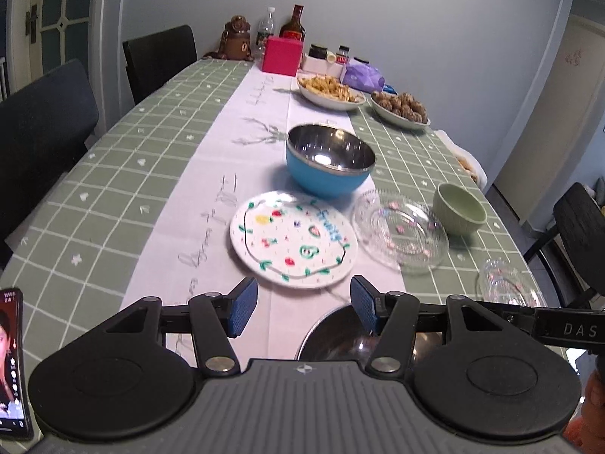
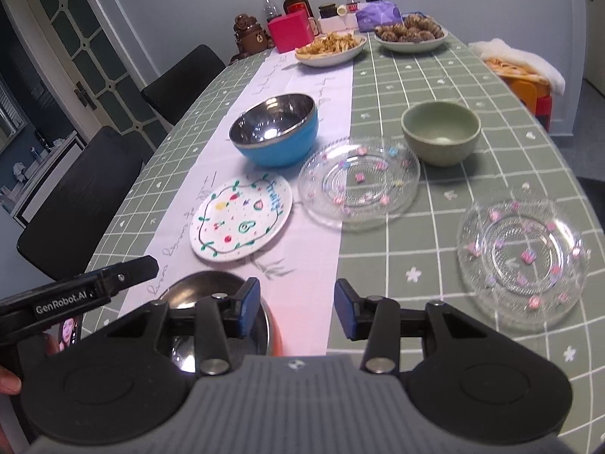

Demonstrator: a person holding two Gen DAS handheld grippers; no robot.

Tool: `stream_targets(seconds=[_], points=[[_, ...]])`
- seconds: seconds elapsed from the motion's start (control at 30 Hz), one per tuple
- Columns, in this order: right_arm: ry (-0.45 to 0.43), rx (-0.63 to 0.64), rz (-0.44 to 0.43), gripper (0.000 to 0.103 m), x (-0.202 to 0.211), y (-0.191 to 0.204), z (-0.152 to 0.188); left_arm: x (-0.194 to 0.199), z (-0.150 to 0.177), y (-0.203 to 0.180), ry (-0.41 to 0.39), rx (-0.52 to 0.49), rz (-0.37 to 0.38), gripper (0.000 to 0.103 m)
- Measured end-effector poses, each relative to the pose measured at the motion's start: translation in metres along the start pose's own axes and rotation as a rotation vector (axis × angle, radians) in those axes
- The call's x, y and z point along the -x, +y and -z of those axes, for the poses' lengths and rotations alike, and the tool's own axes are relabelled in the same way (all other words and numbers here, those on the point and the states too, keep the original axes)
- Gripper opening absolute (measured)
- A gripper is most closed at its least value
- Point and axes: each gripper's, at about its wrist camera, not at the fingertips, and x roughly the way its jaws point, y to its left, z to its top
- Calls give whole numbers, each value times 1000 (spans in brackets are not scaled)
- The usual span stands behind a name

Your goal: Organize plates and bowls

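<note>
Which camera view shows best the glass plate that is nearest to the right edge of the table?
The right wrist view. There the glass plate appears whole, with its pink flower dots clear. In the left wrist view the same plate is small at the frame's right side, partly hidden by black tool hardware.

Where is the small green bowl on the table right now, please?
In the right wrist view the green bowl stands upright on the checked cloth, right of the blue bowl and just behind the nearer glass plate.
</note>
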Motion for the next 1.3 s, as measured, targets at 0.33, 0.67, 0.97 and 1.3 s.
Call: stream_targets(seconds=[0.33, 0.67, 0.97, 1.3], points=[[-5, 85, 21, 47, -9, 15, -44, -18, -43, -17, 16, -23, 44, 66], [10, 116, 60, 47, -44, 16, -90, -58, -78, -12, -15, 33, 45, 66], [43, 117, 86, 47, -83, 6, -121, -103, -96, 4, -7, 83, 92, 66], [39, 8, 26, 43, -123, -11, -154, -134, -114, 23, -21, 134, 71, 66]])
